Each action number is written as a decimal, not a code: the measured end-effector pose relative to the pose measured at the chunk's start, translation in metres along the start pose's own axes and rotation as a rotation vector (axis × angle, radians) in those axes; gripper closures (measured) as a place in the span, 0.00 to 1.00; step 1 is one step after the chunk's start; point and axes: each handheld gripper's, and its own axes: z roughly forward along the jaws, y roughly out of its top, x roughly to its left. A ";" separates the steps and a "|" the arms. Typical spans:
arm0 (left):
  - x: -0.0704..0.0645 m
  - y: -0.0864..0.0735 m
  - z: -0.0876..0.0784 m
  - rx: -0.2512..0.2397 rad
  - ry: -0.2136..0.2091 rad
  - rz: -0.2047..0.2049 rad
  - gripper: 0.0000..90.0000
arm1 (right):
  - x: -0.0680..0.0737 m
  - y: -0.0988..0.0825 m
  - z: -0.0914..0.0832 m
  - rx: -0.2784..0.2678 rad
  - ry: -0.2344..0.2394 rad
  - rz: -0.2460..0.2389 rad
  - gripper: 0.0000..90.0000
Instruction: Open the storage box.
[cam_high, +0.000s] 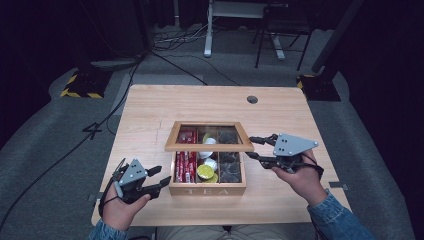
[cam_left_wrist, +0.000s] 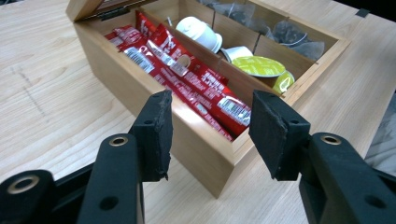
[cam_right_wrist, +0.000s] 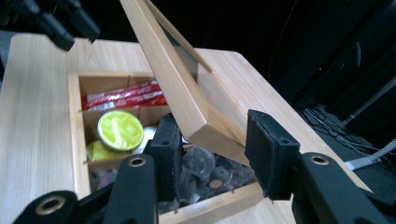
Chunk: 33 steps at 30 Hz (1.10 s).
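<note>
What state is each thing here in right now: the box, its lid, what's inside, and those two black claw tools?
Wooden tea box: open, upright on the table.
Glass-paned wooden lid: raised partway, corner between the right gripper's jaws.
Red sachets: lying packed in one compartment.
Yellow-lidded capsules: lying in the middle compartment.
Left gripper: jaws apart, empty, beside the box.
Right gripper: jaws around the lid's corner; contact unclear.
</note>
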 end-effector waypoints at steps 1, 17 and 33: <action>0.000 -0.001 -0.001 0.003 0.009 -0.001 0.54 | -0.003 0.002 0.000 -0.004 0.000 0.005 0.64; 0.007 -0.013 -0.004 0.046 0.083 0.001 0.47 | -0.058 0.036 0.005 -0.053 0.005 0.074 0.71; 0.018 -0.016 0.003 0.059 0.082 -0.011 0.47 | -0.111 0.056 0.029 -0.081 -0.042 0.202 0.71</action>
